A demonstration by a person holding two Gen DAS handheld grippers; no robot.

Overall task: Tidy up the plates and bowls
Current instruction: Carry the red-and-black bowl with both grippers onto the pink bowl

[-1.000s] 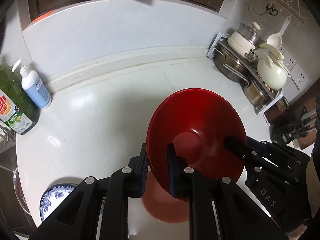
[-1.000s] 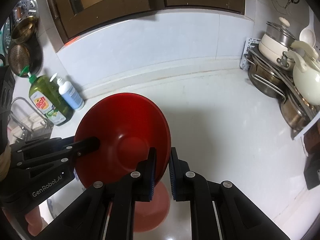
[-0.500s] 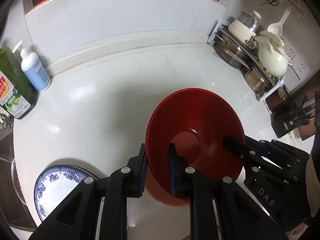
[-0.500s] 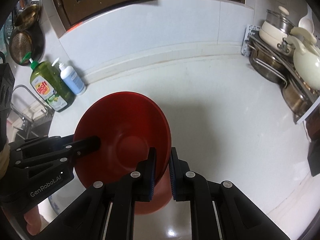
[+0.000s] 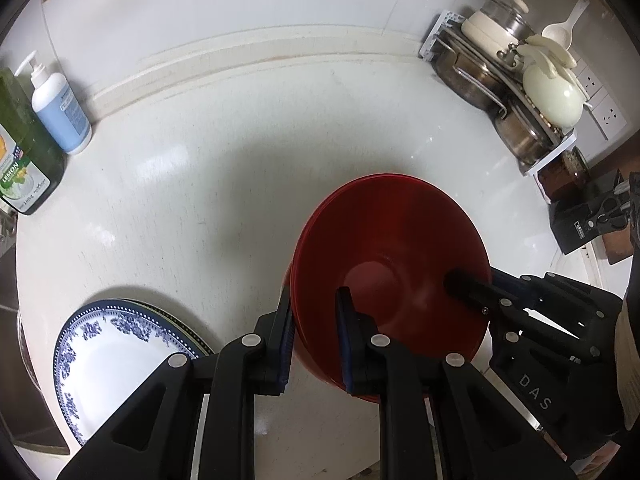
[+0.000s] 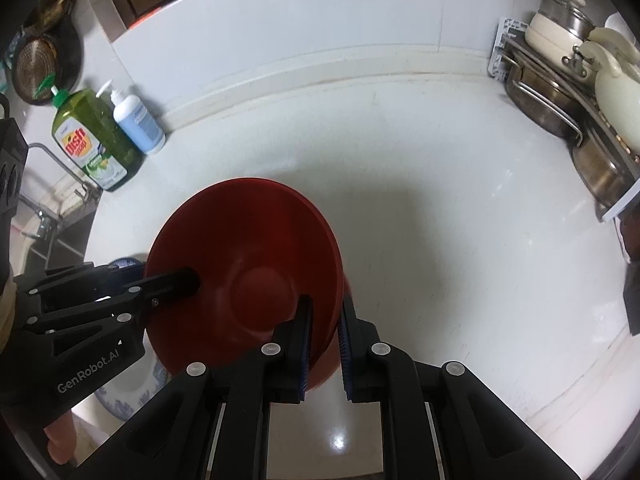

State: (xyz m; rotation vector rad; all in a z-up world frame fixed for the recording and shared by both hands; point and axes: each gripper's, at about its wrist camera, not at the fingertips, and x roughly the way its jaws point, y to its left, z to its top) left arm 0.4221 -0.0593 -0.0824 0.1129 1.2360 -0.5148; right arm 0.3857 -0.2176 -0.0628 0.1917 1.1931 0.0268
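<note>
A stack of red bowls (image 5: pixel 392 264) hangs tilted just above the white counter (image 5: pixel 224 184), held from both sides. My left gripper (image 5: pixel 314 300) is shut on the stack's left rim, one finger inside and one outside. My right gripper (image 6: pixel 325 308) is shut on the opposite rim of the red bowls (image 6: pixel 248 256). Each gripper also shows in the other's view: the right gripper (image 5: pixel 476 284) and the left gripper (image 6: pixel 176 280). A blue-and-white plate (image 5: pixel 120 344) lies on the counter to the left of the bowls, partly hidden by my left gripper. I cannot tell whether the stack touches the counter.
A green dish-soap bottle (image 6: pixel 92 140) and a white pump bottle (image 6: pixel 136 120) stand at the back left by the sink edge. A rack of steel pots (image 5: pixel 500 88) with a cream kettle (image 5: pixel 552 96) lines the right. A black knife block (image 5: pixel 588 216) sits beyond it.
Both grippers have sunk toward the counter with the red bowls still held between them. The blue-and-white plate has come further into the left wrist view.
</note>
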